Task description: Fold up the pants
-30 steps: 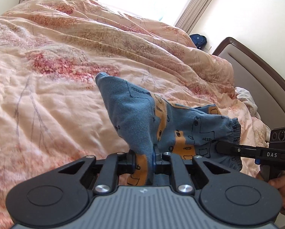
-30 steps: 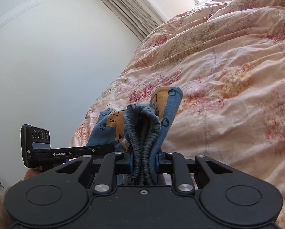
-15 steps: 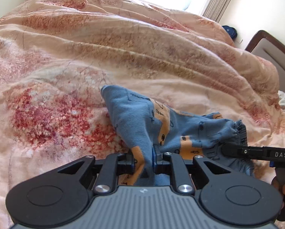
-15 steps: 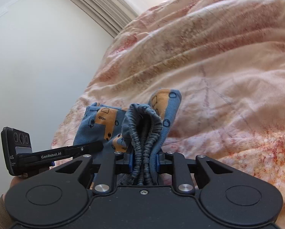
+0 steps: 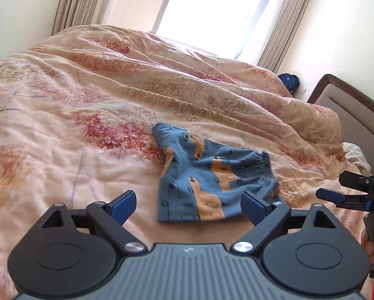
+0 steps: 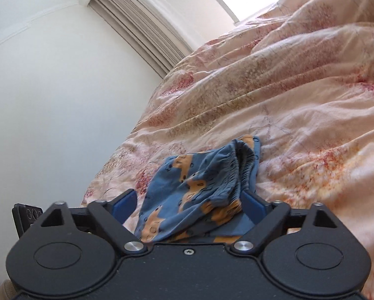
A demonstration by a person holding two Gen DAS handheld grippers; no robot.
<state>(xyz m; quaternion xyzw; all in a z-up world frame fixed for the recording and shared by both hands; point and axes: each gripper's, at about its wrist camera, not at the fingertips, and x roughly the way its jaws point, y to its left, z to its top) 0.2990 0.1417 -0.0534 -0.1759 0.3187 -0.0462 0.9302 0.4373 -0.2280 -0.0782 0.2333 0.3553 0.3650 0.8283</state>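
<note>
Small blue pants with orange patches (image 5: 207, 177) lie folded in a compact bundle on the pink floral quilt (image 5: 87, 115), elastic waistband to the right. My left gripper (image 5: 188, 203) is open and empty, just in front of the bundle's near edge. In the right wrist view the pants (image 6: 199, 187) lie bunched between the spread fingers of my right gripper (image 6: 190, 200), which is open. The right gripper also shows in the left wrist view (image 5: 337, 187), to the right of the pants with its fingers apart.
The rumpled quilt covers the whole bed, with high folds toward the window (image 5: 212, 12). A padded headboard (image 5: 352, 115) stands at the right. A white wall and curtain (image 6: 142, 27) lie beyond the bed's left side.
Both grippers have opened and let go of the pants. The bundle now rests on the quilt. The left gripper has pulled back from it.
</note>
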